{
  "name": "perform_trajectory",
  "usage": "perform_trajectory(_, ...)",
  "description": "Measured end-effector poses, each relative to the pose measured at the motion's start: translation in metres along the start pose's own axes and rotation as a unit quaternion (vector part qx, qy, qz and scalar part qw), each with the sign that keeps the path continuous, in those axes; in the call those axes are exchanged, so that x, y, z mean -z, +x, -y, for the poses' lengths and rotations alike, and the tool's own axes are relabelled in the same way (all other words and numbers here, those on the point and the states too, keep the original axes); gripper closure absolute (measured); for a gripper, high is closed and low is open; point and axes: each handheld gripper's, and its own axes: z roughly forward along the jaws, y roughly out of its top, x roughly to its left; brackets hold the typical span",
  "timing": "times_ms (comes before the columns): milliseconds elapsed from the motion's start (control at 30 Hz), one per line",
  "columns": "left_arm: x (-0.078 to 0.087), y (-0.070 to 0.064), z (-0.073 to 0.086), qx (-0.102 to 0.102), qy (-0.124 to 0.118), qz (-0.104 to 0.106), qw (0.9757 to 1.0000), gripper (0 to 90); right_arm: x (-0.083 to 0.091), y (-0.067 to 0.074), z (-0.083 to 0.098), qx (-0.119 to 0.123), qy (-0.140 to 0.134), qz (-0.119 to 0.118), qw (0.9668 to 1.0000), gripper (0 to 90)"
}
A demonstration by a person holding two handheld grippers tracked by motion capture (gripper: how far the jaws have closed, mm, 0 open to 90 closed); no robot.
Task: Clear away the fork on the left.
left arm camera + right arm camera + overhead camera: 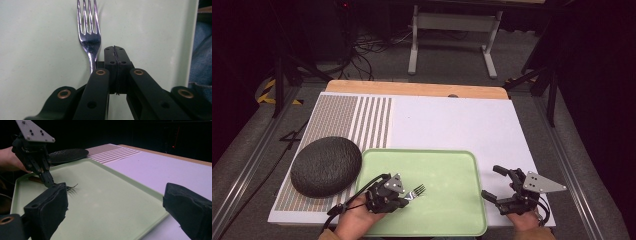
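Fork (89, 37) lies on green tray (452, 165), handle toward person, tines away. Left gripper (115, 50) jaws pressed together, empty, fork neck just beside them, not between. Right gripper (497, 182) jaws wide apart, off tray's right edge, farther.

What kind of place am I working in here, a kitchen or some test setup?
Most likely a lab recording bench, not a kitchen: a white board with printed stripes covers the table, loose cables lie on the floor behind, and black curtains surround it. A green tray holds one fork.
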Motion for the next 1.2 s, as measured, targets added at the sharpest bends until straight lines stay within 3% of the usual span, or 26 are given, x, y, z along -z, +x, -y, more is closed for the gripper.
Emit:
perform_trajectory(567,0.002,0.010,0.008,0.031,-0.010,-0.022,0.9992,89.7,0.000,0.000,0.000,-0.001,0.001,-0.001,1.0000,6.6)
perform_trajectory(767,0.006,0.016,0.011,0.052,-0.014,-0.039,0.9978,89.7,0.001,0.000,0.000,-0.001,0.000,0.001,1.0000,6.6)
perform_trajectory(1200,0.017,0.031,0.022,0.072,-0.014,-0.065,0.9952,89.7,0.000,-0.001,0.001,-0.002,0.003,0.001,1.0000,6.6)
